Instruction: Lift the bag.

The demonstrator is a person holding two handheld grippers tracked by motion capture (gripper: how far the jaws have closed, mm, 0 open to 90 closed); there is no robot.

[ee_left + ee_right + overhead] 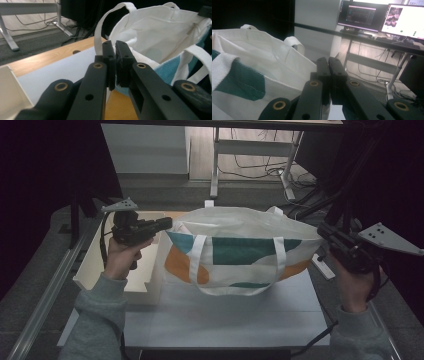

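Canvas tote bag (240,251) between left gripper (167,223) and right gripper (322,231) — rim ends clamped.

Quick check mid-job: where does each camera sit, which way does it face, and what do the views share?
High view: above the person's side, looking forward and down on the table; both forearms, left tongs and right tongs pinch the tote bag at its ends.
Left gripper view: rides the left tongs, shut on the bag's rim, facing its open mouth.
Right gripper view: rides the right tongs, facing the bag's other end and monitors.
Shared: the tote bag.
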